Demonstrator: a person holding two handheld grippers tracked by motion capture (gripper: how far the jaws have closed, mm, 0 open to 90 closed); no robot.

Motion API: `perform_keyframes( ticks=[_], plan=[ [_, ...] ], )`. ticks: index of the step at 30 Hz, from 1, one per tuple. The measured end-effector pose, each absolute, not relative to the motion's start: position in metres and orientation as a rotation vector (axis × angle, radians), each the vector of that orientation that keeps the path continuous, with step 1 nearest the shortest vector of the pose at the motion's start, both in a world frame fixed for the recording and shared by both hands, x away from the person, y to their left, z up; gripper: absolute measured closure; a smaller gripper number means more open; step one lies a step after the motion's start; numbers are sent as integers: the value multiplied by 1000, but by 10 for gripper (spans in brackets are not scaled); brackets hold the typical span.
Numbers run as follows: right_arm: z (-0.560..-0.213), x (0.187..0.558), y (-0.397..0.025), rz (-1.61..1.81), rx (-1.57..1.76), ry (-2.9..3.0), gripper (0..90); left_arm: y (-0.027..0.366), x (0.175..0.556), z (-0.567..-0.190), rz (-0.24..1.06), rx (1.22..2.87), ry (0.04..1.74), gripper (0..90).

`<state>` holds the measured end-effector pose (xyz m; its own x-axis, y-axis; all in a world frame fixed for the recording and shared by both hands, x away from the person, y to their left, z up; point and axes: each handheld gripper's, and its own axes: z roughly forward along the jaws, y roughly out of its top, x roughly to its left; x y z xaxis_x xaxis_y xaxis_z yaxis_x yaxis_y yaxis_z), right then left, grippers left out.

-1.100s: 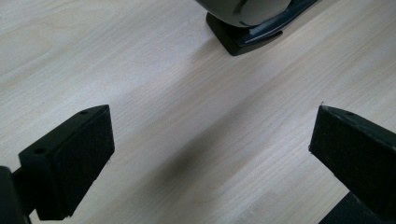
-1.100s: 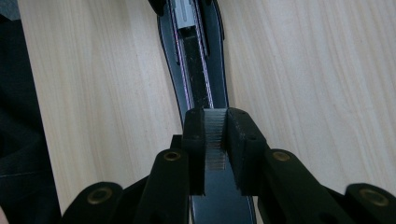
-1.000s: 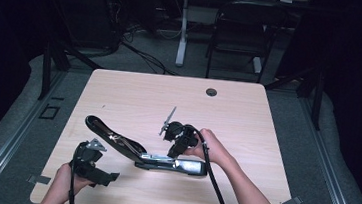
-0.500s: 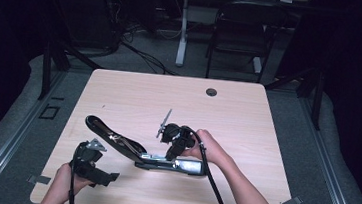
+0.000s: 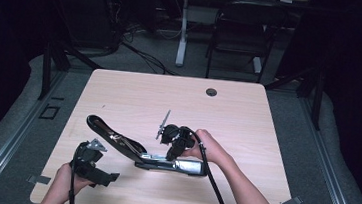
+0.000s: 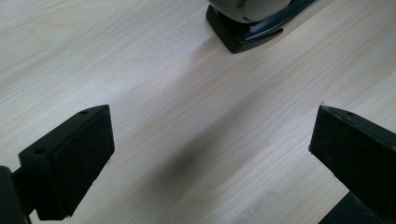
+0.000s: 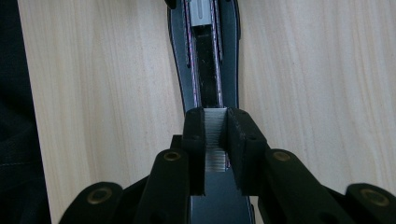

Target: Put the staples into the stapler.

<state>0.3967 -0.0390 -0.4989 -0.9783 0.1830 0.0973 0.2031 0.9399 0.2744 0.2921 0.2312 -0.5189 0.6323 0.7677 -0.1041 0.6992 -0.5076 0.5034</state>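
Here we hold the right gripper (image 7: 215, 140) clamped on a strip of staples (image 7: 215, 140) directly above the open stapler (image 7: 205, 56), which lies near the table's (image 5: 248, 113) front edge. Our left gripper (image 6: 210, 154) hovers with jaws wide apart, probably just off the stapler's end.

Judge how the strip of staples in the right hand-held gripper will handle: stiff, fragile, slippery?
The staple strip, pinched between the right hand-held gripper jaws above the open stapler, looks thin and ribbed, so probably light and rigid. It seems made of many fine joined pieces, so a hard squeeze or bend may snap it. Its metallic sheen suggests it could slip.
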Motion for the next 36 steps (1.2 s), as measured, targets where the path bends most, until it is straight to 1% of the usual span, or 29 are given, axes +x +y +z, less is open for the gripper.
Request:
perform_keyframes(
  ticks=[10, 25, 36],
  plan=[
    [-500, 396, -37, -434, -267, -3033, 782, 231, 293, -519, 167, 2353, 1145, 0],
    [-500, 394, -31, -372, -209, -3064, 777, 231, 292, -519, 183, 2360, 1144, 0],
    [-501, 395, -33, -403, -188, -3046, 780, 231, 292, -519, 173, 2358, 1145, 0]
  ],
)
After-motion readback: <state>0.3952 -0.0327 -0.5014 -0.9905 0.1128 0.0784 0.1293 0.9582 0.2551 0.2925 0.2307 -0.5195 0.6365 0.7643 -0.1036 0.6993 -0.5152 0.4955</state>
